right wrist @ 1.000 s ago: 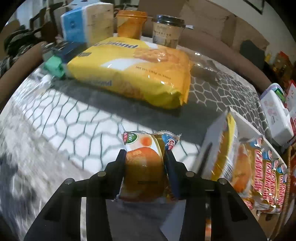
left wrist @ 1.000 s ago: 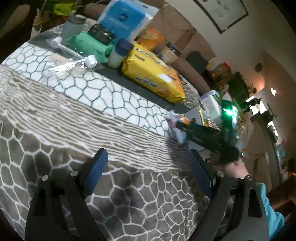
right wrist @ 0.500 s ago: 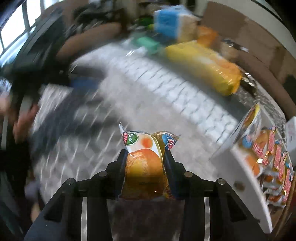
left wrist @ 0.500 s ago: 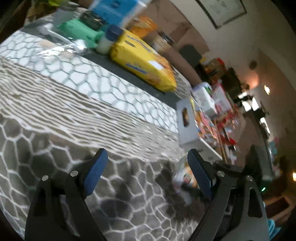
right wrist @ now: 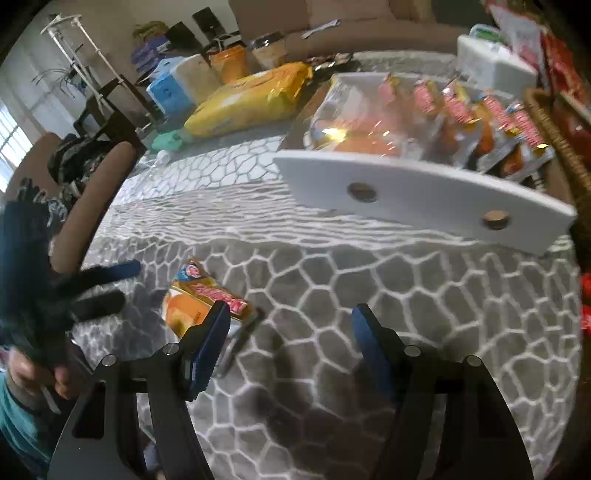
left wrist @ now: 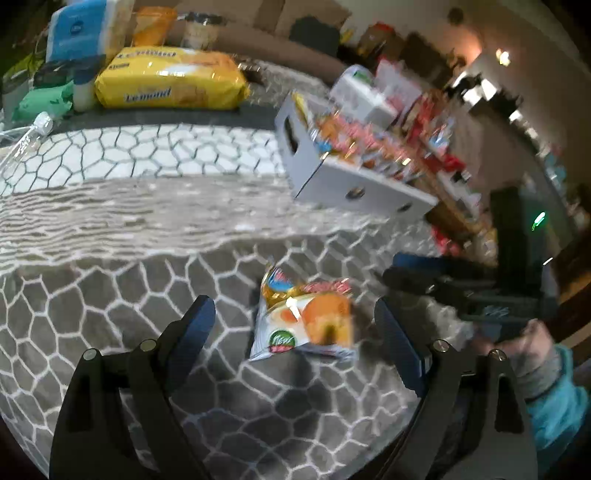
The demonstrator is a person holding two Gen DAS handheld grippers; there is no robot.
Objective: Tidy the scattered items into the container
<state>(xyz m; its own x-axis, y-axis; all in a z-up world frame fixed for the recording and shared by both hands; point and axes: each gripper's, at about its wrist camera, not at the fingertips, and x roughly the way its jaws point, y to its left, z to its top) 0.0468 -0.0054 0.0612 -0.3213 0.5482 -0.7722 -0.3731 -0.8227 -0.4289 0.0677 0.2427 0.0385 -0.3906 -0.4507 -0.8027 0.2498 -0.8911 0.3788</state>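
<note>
An orange snack packet (left wrist: 306,321) lies flat on the grey honeycomb tablecloth (left wrist: 147,280). My left gripper (left wrist: 295,332) is open and hangs over the packet, which shows between its fingers without touching the pads. My right gripper (right wrist: 290,339) has its jaws opening with nothing between them. The same packet (right wrist: 199,299) lies just outside its left finger (right wrist: 207,343). The white box (right wrist: 406,184) holds several similar packets and stands further back on the right. Each gripper shows in the other's view: the right one (left wrist: 393,267), the left one (right wrist: 125,282).
At the table's far side lie a yellow biscuit bag (left wrist: 170,83), a blue tissue pack (left wrist: 85,33), a green packet (left wrist: 44,101) and a clear plastic bottle (left wrist: 26,136). A wicker basket (right wrist: 561,147) stands beside the box. A brown chair back (right wrist: 96,206) curves at the left edge.
My right gripper carried the packet toward the table's near side, then opened; the packet now lies on the cloth. My left gripper swung over so the packet sits between its fingers.
</note>
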